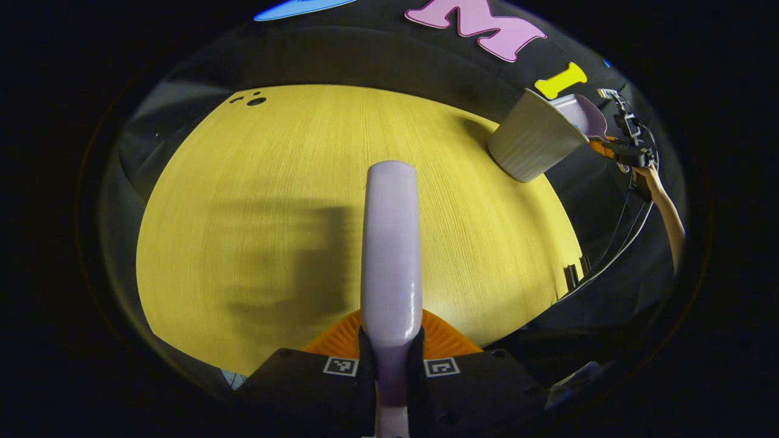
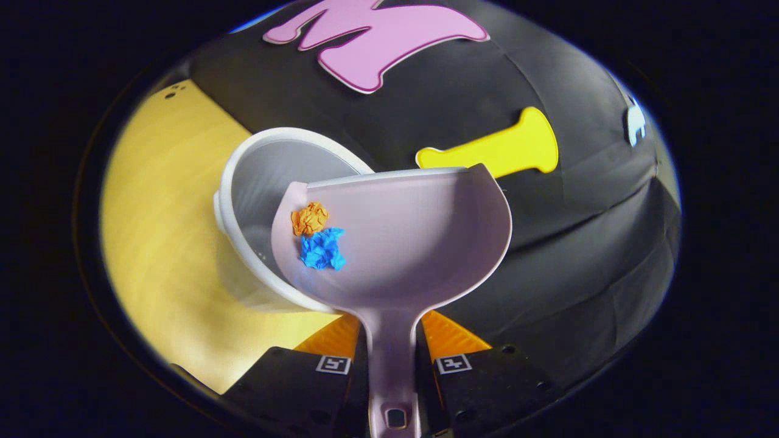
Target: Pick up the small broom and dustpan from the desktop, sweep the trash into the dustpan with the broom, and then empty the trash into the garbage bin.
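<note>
In the left gripper view, my left gripper (image 1: 391, 342) is shut on the pale lilac broom (image 1: 391, 243), which points forward above the yellow desktop (image 1: 243, 182). My right gripper (image 2: 392, 344) is shut on the handle of the lilac dustpan (image 2: 414, 243). The pan is tilted, its left edge over the mouth of the white garbage bin (image 2: 268, 176). An orange paper wad (image 2: 310, 218) and a blue paper wad (image 2: 323, 249) lie in the pan near that edge. The left gripper view has the bin (image 1: 532, 143) at the far right of the desk, with the dustpan (image 1: 585, 114) above its rim.
A person's hand (image 1: 652, 179) holds the right gripper (image 1: 627, 152) beyond the desk's right edge, with cables hanging under it. Small dark holes (image 1: 255, 100) mark the desk's far left corner. The booth's black cloth wall rises behind the bin.
</note>
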`<state>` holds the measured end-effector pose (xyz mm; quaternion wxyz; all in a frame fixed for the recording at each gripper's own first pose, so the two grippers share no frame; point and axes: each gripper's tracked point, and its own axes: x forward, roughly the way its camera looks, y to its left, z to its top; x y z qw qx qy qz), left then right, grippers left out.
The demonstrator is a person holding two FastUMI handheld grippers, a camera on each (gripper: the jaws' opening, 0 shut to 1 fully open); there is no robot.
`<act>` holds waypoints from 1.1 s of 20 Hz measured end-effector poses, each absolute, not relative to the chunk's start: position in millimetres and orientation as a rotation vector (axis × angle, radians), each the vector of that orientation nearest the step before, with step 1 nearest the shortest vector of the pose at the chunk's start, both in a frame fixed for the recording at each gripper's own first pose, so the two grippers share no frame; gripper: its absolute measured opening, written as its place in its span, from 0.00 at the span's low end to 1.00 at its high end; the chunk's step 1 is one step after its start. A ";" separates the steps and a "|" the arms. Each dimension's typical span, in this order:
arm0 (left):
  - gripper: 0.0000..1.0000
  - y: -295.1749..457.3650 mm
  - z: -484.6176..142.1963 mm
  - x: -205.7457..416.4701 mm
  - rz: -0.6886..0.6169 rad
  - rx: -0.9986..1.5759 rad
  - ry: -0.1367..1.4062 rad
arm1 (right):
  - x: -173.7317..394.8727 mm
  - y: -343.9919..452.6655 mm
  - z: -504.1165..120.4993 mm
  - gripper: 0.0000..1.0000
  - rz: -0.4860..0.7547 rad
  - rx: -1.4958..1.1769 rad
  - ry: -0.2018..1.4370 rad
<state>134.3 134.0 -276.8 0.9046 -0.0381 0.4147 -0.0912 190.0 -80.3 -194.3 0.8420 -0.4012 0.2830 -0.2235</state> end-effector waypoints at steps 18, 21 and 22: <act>0.23 143.7 -274.5 123.5 -0.066 -0.162 0.799 | 207.9 -63.5 -180.0 0.36 -0.312 -1.635 0.504; 0.25 143.6 -275.0 123.1 -0.051 -0.202 0.779 | 207.3 -60.9 -180.3 0.36 -0.314 -1.632 0.525; 0.25 144.5 -275.1 121.6 -0.046 -0.214 0.772 | 206.6 -60.6 -180.9 0.39 -0.316 -1.612 0.533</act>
